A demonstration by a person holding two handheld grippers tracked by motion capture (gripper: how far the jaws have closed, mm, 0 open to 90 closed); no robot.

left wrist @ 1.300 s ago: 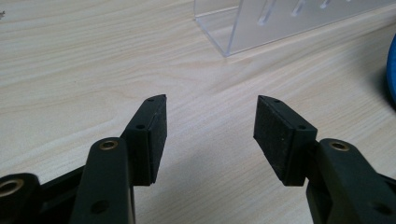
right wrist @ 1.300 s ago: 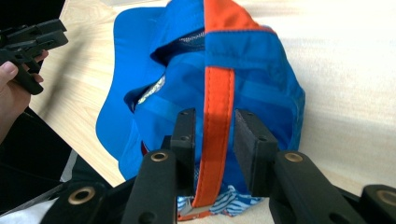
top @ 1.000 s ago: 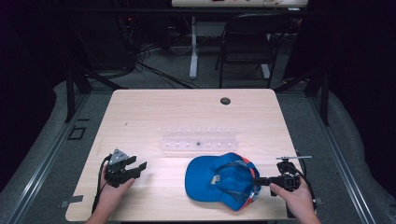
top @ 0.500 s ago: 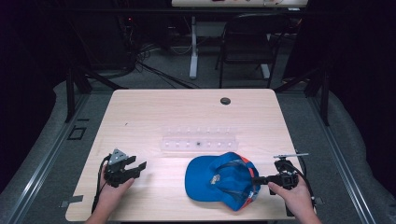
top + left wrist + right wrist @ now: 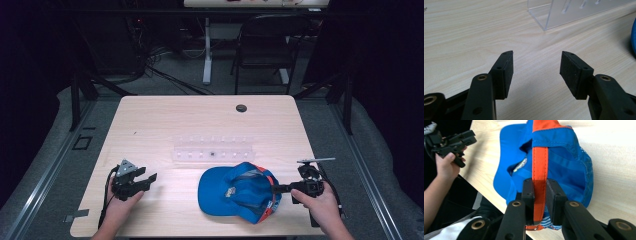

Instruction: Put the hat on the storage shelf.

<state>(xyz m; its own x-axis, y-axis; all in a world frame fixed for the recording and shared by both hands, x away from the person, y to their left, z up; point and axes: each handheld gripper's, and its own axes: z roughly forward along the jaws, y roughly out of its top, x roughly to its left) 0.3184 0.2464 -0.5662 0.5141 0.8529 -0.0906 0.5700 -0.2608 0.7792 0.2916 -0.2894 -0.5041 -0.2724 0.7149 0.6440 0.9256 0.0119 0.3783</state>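
Because the blue cap (image 5: 239,192) lies upside down near the front edge of the table (image 5: 165,122), its hollow facing up, the orange strap (image 5: 539,165) across its back opening is exposed, and that is where the right gripper (image 5: 283,188) has taken hold: its jaws have just been closing, and in the right gripper view both pads press flat on either side of the orange band, clamping it between them. A grip on that narrow band, rather than on the soft crown or the stiff bill, seems chosen to give a firm handle by which the whole cap could be lifted or dragged without the fabric slipping. The right hand (image 5: 320,205) comes in level from the cap's right side, so the jaws meet the strap edge-on. The left gripper (image 5: 142,181) rests low over bare wood well apart from the cap, its jaws standing wide with nothing between them, apparently waiting in reserve, perhaps to steady or take the cap later. Just behind the cap stands a clear plastic rack (image 5: 212,150), close enough that any lift of the cap should probably go up and clear of it.
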